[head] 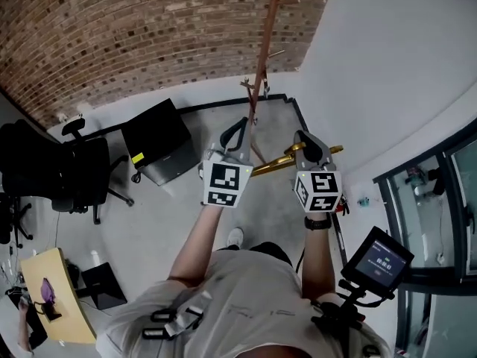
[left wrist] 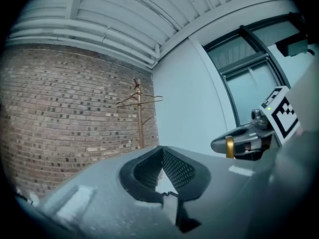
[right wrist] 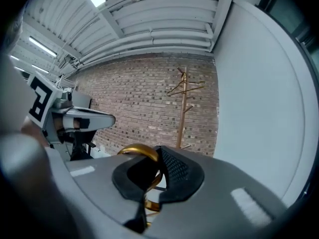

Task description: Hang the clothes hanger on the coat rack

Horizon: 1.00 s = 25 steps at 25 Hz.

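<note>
A gold clothes hanger (head: pixel 277 164) lies roughly level between my two grippers in the head view. My right gripper (head: pixel 309 146) is shut on it, and its gold curved bar (right wrist: pixel 141 152) shows between the jaws in the right gripper view (right wrist: pixel 159 158). My left gripper (head: pixel 238 136) is shut, and no hanger shows in its jaws (left wrist: pixel 162 156). Ahead stands the thin wooden coat rack (head: pixel 264 43) at the corner of the brick wall. A wire hanger (left wrist: pixel 140 102) hangs near the rack's top (right wrist: pixel 182 108).
A black cabinet (head: pixel 158 142) and a black office chair (head: pixel 82 174) stand at the left on the grey floor. A wooden table (head: pixel 56 293) is at the lower left. A white wall and dark-framed windows (left wrist: pixel 249 78) run along the right.
</note>
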{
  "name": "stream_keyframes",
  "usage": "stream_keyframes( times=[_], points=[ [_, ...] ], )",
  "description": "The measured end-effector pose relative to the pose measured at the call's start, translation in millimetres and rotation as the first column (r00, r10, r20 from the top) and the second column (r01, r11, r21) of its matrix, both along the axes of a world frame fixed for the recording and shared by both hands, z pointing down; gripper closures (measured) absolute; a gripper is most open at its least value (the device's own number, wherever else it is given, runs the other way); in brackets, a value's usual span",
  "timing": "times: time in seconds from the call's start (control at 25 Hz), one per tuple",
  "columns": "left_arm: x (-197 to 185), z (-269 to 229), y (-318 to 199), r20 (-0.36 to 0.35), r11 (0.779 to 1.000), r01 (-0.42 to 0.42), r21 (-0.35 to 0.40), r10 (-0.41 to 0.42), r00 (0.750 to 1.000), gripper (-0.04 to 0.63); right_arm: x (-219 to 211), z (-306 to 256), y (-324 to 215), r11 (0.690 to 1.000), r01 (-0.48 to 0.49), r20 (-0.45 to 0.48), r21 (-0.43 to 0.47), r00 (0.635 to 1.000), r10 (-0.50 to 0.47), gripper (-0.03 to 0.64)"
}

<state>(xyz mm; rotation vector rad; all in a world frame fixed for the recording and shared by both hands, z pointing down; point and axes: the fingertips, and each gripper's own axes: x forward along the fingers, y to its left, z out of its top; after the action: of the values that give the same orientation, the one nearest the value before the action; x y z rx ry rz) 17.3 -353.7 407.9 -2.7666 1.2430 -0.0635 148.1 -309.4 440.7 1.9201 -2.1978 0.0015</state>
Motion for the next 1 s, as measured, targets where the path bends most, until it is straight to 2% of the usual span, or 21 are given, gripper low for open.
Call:
stream_keyframes(
  times=[0.12,0.24,0.6,0.72,0.84,1.0],
  points=[
    [14.6,3.1,-24.9,0.028,0.998,-0.061,0.014,0.061,0.998,0.595,16.3,-2.9,-39.8,1.0,-0.013,-0.003,0.004,1.0,0.013,0.612],
    [22.9,-1.7,-52.3,0.025,0.998,-0.055,0.011,0.055,0.998,0.595,34.2,-22.0,-75.8,0.999,-0.013,-0.013,0.039,1.0,0.014,0.612],
    [44.5,-15.3,-159.7,0.003,0.997,0.074,0.016,-0.075,0.997,0.595,100.6,-86.0,-204.8,0.987,0.03,-0.01,0.159,1.0,-0.029,0.612],
    [55.7,-35.1,-197.8,-0.016,0.991,0.128,0.04,-0.127,0.992,0.595,116.0,-111.2,-253.9,0.979,0.076,-0.038,0.19,0.997,-0.07,0.613],
    [73.0,-46.0,-237.0,-0.024,0.986,0.168,0.019,-0.167,0.986,0.595,131.6,-139.3,-309.9,0.967,0.126,-0.072,0.22,0.991,-0.113,0.614],
    [92.8,-52.1,-277.0,-0.031,0.979,0.203,0.032,-0.202,0.979,0.595,142.4,-168.5,-369.6,0.95,0.188,-0.112,0.248,0.98,-0.165,0.614]
  ],
)
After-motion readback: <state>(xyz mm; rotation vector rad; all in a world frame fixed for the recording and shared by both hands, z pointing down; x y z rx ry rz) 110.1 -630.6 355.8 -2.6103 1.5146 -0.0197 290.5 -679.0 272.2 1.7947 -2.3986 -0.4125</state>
